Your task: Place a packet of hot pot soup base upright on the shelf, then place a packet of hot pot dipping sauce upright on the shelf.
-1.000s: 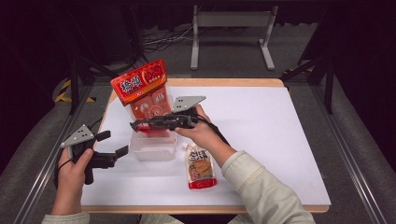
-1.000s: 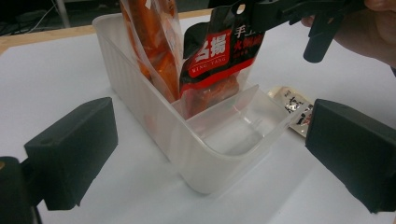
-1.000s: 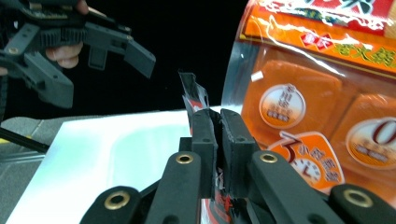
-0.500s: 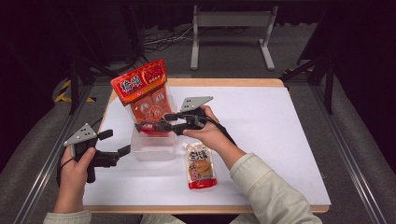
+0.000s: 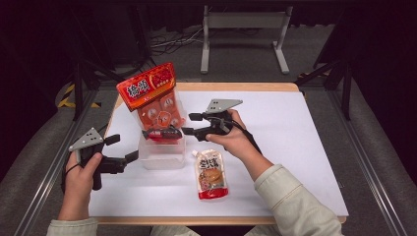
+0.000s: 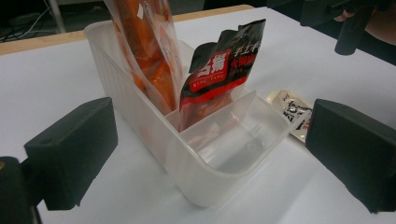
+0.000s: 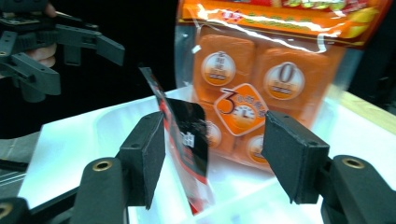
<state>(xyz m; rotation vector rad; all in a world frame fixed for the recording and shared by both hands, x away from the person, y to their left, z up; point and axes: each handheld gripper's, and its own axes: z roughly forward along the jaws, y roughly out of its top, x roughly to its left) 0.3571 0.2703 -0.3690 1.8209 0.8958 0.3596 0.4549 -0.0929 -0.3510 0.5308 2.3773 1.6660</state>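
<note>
white table [image 5: 305,147] under us, dark floor beyond. our right tongs [image 5: 184,131] stand spread around the black-red packet [image 5: 160,133], which sits upright in the clear bin [image 5: 162,160] at 9 o'clock from them, its long axis vertical, beside one tall orange bag [image 5: 155,101]. one pale pouch [image 5: 211,174] lies flat at 6 o'clock, nearer our right hand. our left tongs [image 5: 132,157], also spread, wait at the bin's 9 o'clock side.
</note>
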